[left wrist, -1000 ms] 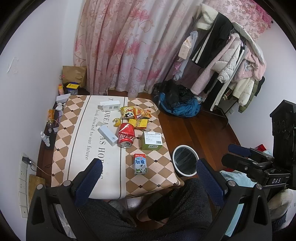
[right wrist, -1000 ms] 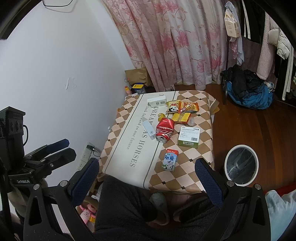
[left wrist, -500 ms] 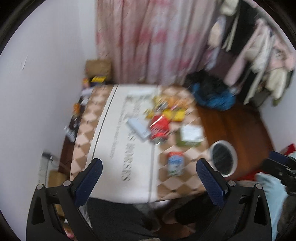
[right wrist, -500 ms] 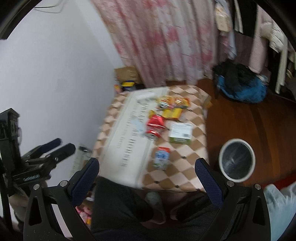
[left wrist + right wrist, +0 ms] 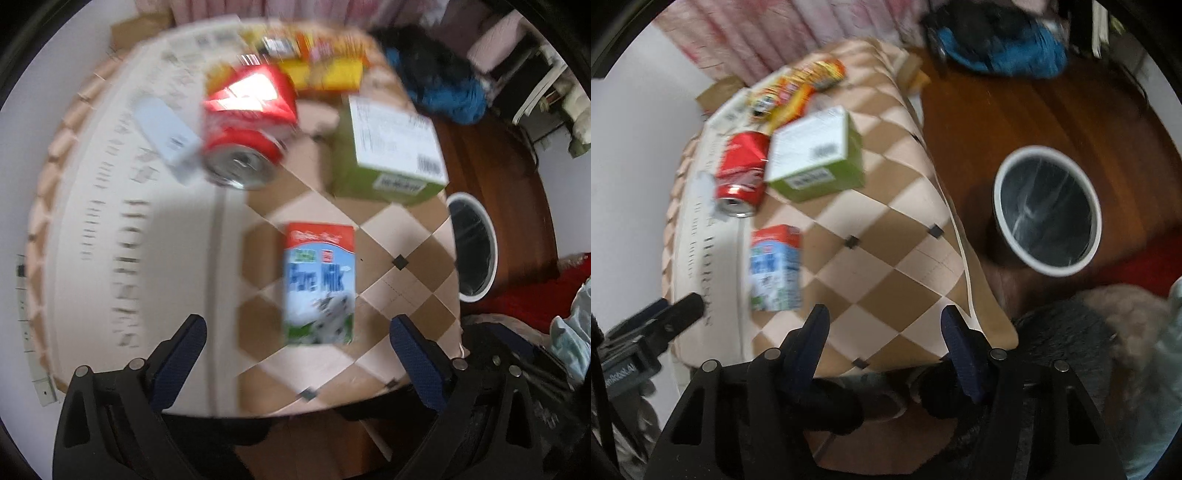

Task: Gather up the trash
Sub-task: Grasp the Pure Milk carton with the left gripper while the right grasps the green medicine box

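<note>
A blue and red Pure Milk carton [image 5: 318, 286] lies flat on the checked tablecloth [image 5: 402, 236], just ahead of my open, empty left gripper [image 5: 295, 332]. Behind the carton lie a crushed red can [image 5: 247, 125], a green and white box [image 5: 391, 144], a white box [image 5: 166, 129] and yellow snack packets [image 5: 321, 62]. In the right wrist view the carton [image 5: 774, 267] is left of my open, empty right gripper [image 5: 884, 321], which hovers over the table's near right corner. The can [image 5: 742, 171], the green box [image 5: 816, 153] and the snack packets [image 5: 798, 88] show there too.
A round white waste bin [image 5: 1048, 210] with a dark liner stands on the wooden floor right of the table; it also shows in the left wrist view [image 5: 474, 247]. A blue and black clothes heap [image 5: 1001, 48] lies on the floor beyond. A wall runs along the table's left side.
Both grippers have dropped down and forward toward the table; the trash looks much larger. The left one has closed in on the milk carton. The right gripper's fingers stand closer together than before.
</note>
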Demonstrator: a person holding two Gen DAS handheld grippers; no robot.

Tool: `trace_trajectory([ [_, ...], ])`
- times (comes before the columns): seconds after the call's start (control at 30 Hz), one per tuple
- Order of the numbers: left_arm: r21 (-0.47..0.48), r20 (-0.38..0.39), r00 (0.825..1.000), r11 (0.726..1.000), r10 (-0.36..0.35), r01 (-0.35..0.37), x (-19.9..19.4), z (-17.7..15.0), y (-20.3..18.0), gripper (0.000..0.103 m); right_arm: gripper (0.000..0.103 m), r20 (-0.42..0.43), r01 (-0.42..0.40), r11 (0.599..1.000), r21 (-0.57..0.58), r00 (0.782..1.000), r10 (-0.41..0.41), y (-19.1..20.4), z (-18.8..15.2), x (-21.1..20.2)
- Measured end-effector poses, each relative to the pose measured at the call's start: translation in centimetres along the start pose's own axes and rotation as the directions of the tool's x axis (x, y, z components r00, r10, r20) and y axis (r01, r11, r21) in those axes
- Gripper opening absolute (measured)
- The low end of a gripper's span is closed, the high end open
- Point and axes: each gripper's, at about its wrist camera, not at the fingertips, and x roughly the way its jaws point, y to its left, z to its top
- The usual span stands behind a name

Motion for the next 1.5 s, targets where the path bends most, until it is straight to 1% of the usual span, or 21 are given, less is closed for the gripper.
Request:
trace_trajectory([
  [0.07,-0.009,-0.032,0.999,1.0,-0.004,0.003,1.8,0.5,-0.6,0.092,0.065,-0.024,-0.012,0.999,0.037,1.0,0.013,-0.8,0.3,1.3],
  [0.1,-0.01,-0.042,0.999,1.0,-0.004,0.004,2.4,0.6,-0.8,0.086,0.066,-0.031,-0.009,0.999,0.051,0.999,0.011,-1.1,0.5,1.6],
  [0.17,-0.019,-0.051,0.999,1.0,0.004,-0.005,3.0,0.7,-0.9,0.053,0.069,-0.034,-0.016,0.998,0.062,0.999,0.019,-1.4,0.8,1.8],
  [0.2,-0.026,-0.053,0.999,1.0,0.008,-0.009,3.0,0.7,-0.8,0.047,0.069,-0.036,-0.014,0.998,0.063,0.999,0.017,-1.4,1.0,1.9],
  [0.27,-0.048,-0.032,0.999,0.999,0.004,-0.006,2.5,0.6,-0.2,0.048,0.07,-0.039,-0.01,0.998,0.06,0.999,0.012,-1.5,1.5,1.9],
  [0.33,-0.053,0.004,0.999,0.998,0.039,-0.038,1.6,0.4,0.6,0.048,0.07,-0.034,-0.003,0.999,0.05,0.999,0.005,-1.5,2.0,1.7],
  [0.43,-0.085,0.056,0.992,0.991,0.113,-0.108,0.1,0.5,2.7,0.048,0.071,-0.033,-0.009,0.999,0.047,0.999,0.011,-1.1,2.8,1.5],
  [0.5,-0.118,0.079,0.983,0.981,0.165,-0.155,-0.7,0.8,4.5,0.048,0.076,-0.03,-0.027,0.999,0.045,0.999,0.028,-0.4,3.8,1.4],
  [0.57,-0.155,0.088,0.976,0.97,0.201,-0.186,-1.2,1.1,6.2,0.048,0.086,-0.022,-0.034,0.999,0.034,0.999,0.035,0.7,4.9,1.3],
  [0.6,-0.169,0.088,0.973,0.966,0.214,-0.197,-1.3,1.2,7.0,0.048,0.088,-0.017,-0.034,0.999,0.028,0.999,0.035,1.4,5.7,1.3],
  [0.67,-0.201,0.083,0.972,0.959,0.219,-0.199,-1.3,1.5,8.7,0.048,0.093,-0.006,-0.027,0.999,0.017,1.0,0.027,2.9,7.3,1.3],
  [0.77,-0.22,0.078,0.972,0.955,0.222,-0.2,-1.0,1.8,9.7,0.048,0.1,0.01,-0.001,1.0,-0.027,1.0,0.001,6.0,9.9,1.7],
  [0.83,-0.232,0.081,0.975,0.955,0.206,-0.183,-1.0,1.8,10.1,0.048,0.1,0.002,0.02,0.998,-0.053,1.0,-0.02,7.7,11.5,2.5],
  [0.87,-0.234,0.082,0.976,0.956,0.202,-0.179,-1.1,1.7,10.2,0.048,0.1,-0.014,0.055,0.996,-0.068,0.998,-0.057,8.8,12.5,3.4],
  [0.97,-0.238,0.088,0.977,0.957,0.193,-0.168,-1.0,1.3,10.8,0.048,0.1,-0.055,0.096,0.991,-0.091,0.993,-0.101,10.2,14.0,5.4],
  [1.1,-0.242,0.093,0.98,0.958,0.178,-0.151,-0.6,1.0,11.5,0.048,0.1,-0.11,0.155,0.982,-0.105,0.98,-0.166,11.2,14.9,8.0],
  [1.17,-0.243,0.095,0.98,0.959,0.173,-0.146,-0.6,1.1,11.9,0.047,0.1,-0.123,0.179,0.978,-0.105,0.974,-0.191,11.4,15.1,8.9],
  [1.23,-0.244,0.098,0.98,0.959,0.171,-0.143,-0.4,1.1,12.2,0.047,0.099,-0.124,0.187,0.977,-0.106,0.972,-0.2,11.6,15.2,9.4],
  [1.27,-0.244,0.098,0.98,0.959,0.172,-0.143,-0.4,1.0,12.1,0.047,0.095,-0.124,0.195,0.975,-0.11,0.97,-0.208,11.7,15.2,9.7],
  [1.33,-0.243,0.1,0.979,0.959,0.177,-0.148,-0.7,1.0,11.7,0.047,0.09,-0.125,0.209,0.971,-0.119,0.967,-0.224,11.8,15.0,10.1],
  [1.5,-0.233,0.142,0.97,0.959,0.197,-0.16,-2.3,0.5,10.9,0.046,0.088,-0.095,0.191,0.971,-0.145,0.974,-0.206,11.4,14.5,10.0],
])
